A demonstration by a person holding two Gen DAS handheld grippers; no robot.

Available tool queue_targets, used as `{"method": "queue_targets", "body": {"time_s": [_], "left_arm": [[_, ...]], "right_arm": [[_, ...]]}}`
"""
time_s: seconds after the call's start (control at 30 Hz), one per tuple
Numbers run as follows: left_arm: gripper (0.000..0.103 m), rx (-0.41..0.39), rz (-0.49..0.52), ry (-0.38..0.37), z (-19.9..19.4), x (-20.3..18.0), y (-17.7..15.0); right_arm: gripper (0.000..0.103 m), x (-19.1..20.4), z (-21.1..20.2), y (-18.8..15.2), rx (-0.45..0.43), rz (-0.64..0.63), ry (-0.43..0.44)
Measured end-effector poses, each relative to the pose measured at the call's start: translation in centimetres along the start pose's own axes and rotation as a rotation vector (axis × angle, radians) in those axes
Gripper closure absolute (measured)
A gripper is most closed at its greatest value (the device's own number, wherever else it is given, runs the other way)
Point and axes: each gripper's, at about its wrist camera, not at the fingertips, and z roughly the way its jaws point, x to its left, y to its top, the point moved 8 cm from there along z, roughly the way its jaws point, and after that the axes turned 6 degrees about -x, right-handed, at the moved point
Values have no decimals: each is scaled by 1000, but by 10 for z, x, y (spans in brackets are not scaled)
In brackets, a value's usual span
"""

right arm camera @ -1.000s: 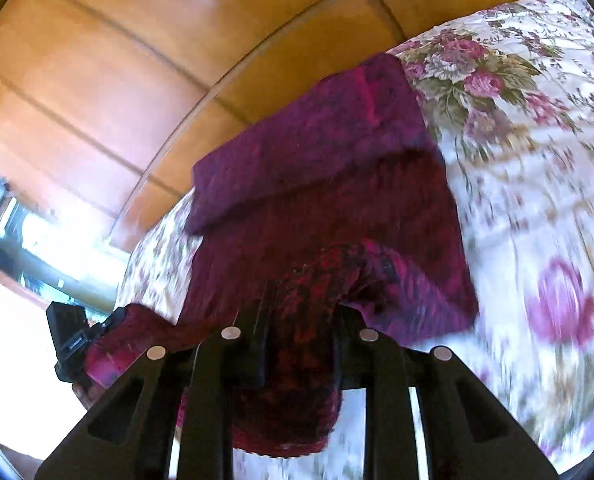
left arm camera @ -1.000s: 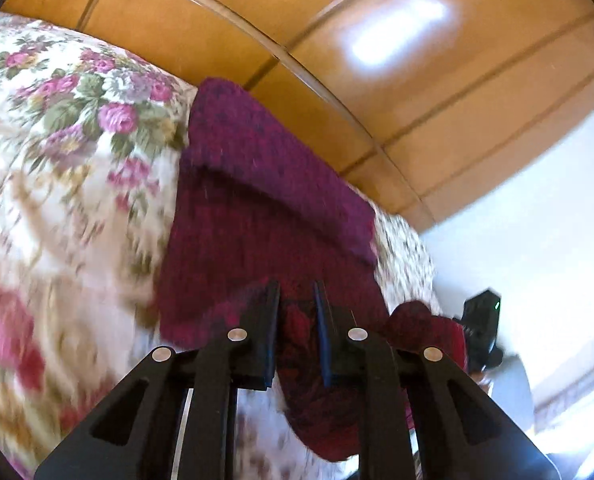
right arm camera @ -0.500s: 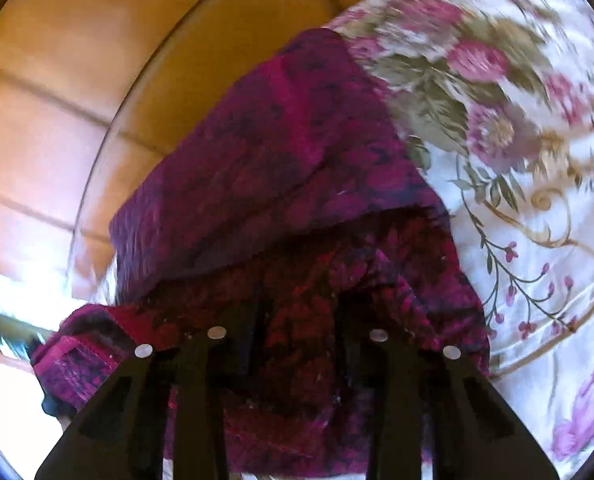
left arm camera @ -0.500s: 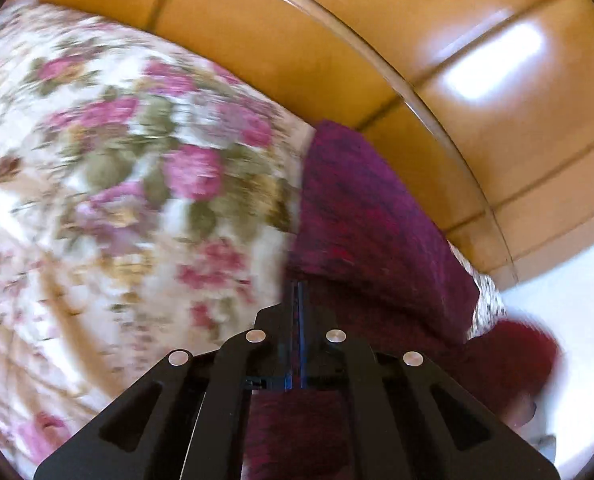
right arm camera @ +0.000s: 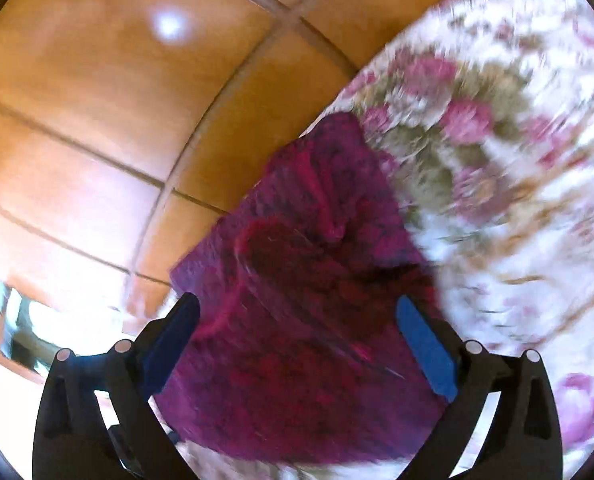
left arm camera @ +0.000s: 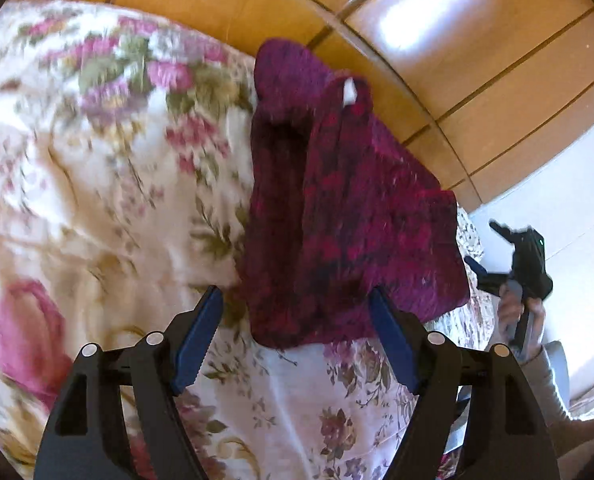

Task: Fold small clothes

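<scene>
A dark red knitted garment (left arm camera: 349,216) lies folded on the flowered bedspread (left arm camera: 97,200), near the bed's far edge. A small white label (left arm camera: 349,90) shows at its far end. My left gripper (left arm camera: 295,300) is open and empty, its jaws spread wide just short of the garment's near edge. The right gripper (left arm camera: 525,256) shows in the left wrist view at the right, off the bed's side. In the right wrist view the garment (right arm camera: 309,320) fills the space between the wide-open jaws of my right gripper (right arm camera: 301,316), which holds nothing.
A wooden panelled wall or headboard (left arm camera: 437,60) rises right behind the bed. The bedspread also shows in the right wrist view (right arm camera: 517,160). A white wall (left arm camera: 569,184) and a person's hand and sleeve (left arm camera: 537,344) are at the right.
Both grippers were shut on the garment's fabric and have let go. The carried part now lies folded over the rest. Both grippers have opened wide and drawn back.
</scene>
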Motion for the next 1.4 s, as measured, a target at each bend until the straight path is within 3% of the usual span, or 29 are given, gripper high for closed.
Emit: {"method": "queue_targets", "body": {"time_s": [0.1,0.13,0.17,0.2,0.23,0.27,0.4,0.53,0.73,0.87,1.0,1.07,1.13,1.23,1.3,1.37,1.4], "left_arm": [[30,3,-19,-14,11,-3,-4],[36,5,-31,-16,14,-3,-3],[49,9,-45,-20,23,-1,0],[53,18,-55,-19,29,1,3],[65,24,-64,-4,33,2,6],[73,28,-66,1,35,2,8],[85,14,-21,25,23,0,10],[92,-6,16,30,8,-3,6],[92,13,23,12,-42,-4,-24],[92,65,42,21,-64,-7,-59],[90,80,63,17,-76,-11,-70],[83,59,93,39,-75,-11,-64],[70,48,92,38,-74,-7,-52],[69,28,73,24,-72,-2,-33],[68,6,79,6,-73,-3,-22],[47,-3,79,-10,-68,-7,-12],[46,-15,85,-8,-63,-8,-7]], "right_arm": [[5,-15,-15,-27,31,-133,-75],[10,-22,-13,-39,51,-154,-99],[15,-26,-6,-51,70,-167,-119],[28,-33,-1,-62,94,-187,-148],[40,-38,4,-71,115,-208,-173],[41,-40,7,-77,116,-220,-183],[72,-34,6,-91,98,-250,-201],[77,-18,-13,-98,100,-304,-190],[78,6,-46,-133,182,-370,-136],[78,-6,-73,-181,298,-378,-148],[77,-10,-88,-198,341,-373,-152],[65,-3,-89,-192,328,-397,-166],[46,6,-87,-176,291,-394,-154],[25,23,-82,-151,215,-420,-152],[25,36,-73,-137,169,-469,-166],[26,50,-60,-129,145,-522,-165],[28,52,-51,-125,138,-540,-168]]}}
